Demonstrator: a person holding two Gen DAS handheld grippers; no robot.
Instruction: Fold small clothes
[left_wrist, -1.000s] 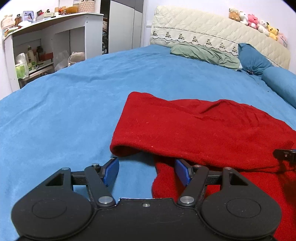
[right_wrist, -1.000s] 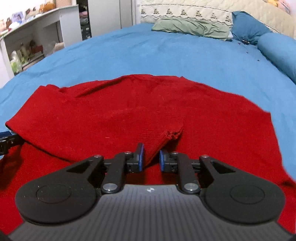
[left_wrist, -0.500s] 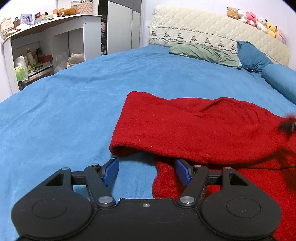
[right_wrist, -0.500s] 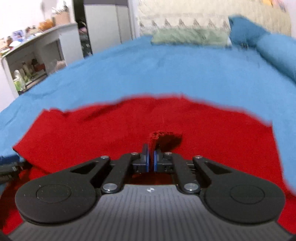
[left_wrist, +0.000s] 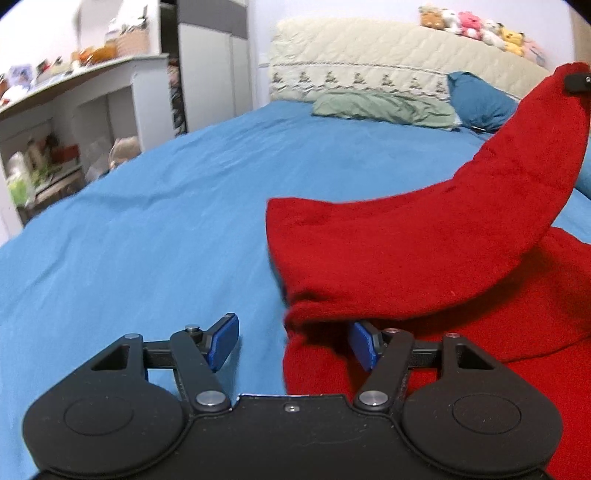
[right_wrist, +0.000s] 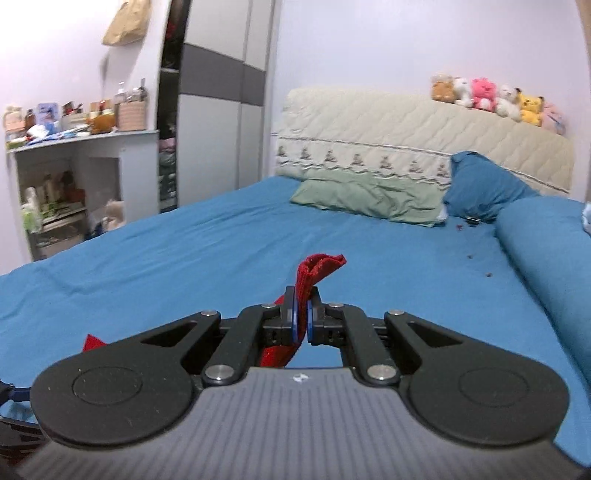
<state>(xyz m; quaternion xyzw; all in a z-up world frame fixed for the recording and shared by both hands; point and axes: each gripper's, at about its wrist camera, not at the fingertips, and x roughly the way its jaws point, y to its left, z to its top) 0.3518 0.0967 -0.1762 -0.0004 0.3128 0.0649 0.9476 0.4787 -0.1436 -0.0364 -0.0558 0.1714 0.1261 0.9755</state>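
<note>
right gripper (right_wrist: 301, 314) lifted red garment (left_wrist: 424, 243) corner; left gripper (left_wrist: 293, 343) agape.

Garment (left_wrist: 424, 251) on bed (left_wrist: 166, 240)

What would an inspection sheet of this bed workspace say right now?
Surface: blue bedsheet, lightly wrinkled.
Job's things: red garment, one corner lifted off the bed.
Clutter: dark specks near the blue pillow.
Grippers: right gripper shut on the garment's corner; left gripper open at the garment's edge.
Cables: nothing seen.
Surroundings: green pillow, quilted headboard, plush toys, white shelf, wardrobe.
</note>
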